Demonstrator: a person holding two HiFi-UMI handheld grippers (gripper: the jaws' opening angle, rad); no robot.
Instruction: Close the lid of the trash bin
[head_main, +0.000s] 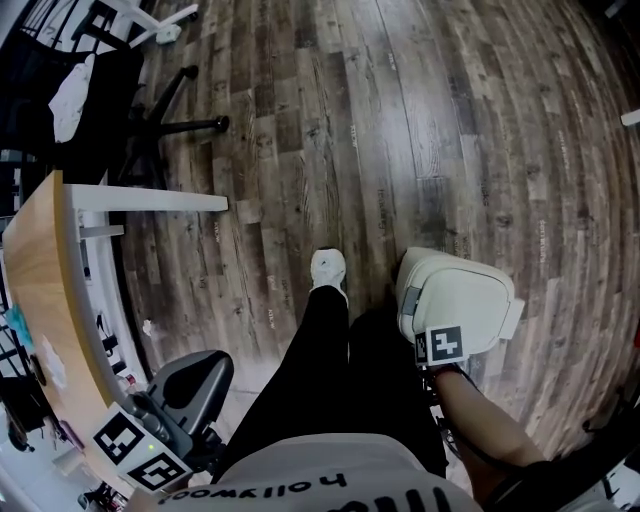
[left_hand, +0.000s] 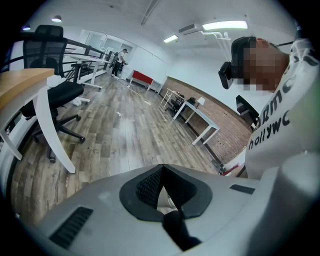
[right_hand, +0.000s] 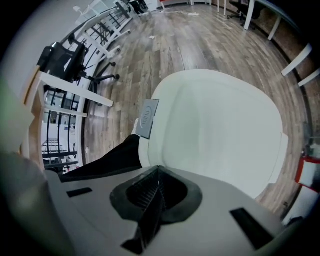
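A white trash bin (head_main: 455, 300) stands on the wood floor just right of my white shoe (head_main: 328, 268). Its lid (right_hand: 220, 130) lies down flat over the bin and fills the right gripper view, with a grey label tab (right_hand: 146, 119) at its left edge. My right gripper (head_main: 436, 340) hovers at the bin's near edge, its marker cube over the rim; the right gripper (right_hand: 159, 172) has its jaws shut on nothing. My left gripper (head_main: 200, 375) hangs low at the left, away from the bin. In its own view the left gripper (left_hand: 161, 170) is shut and empty, facing the room.
A wooden desk (head_main: 40, 290) with a white leg (head_main: 150, 200) runs along the left. A black office chair (head_main: 150, 110) stands beyond it. My black trouser legs (head_main: 330, 370) are between the grippers. More desks (left_hand: 200, 117) line a brick wall, and a red extinguisher (right_hand: 304, 167) sits near the bin.
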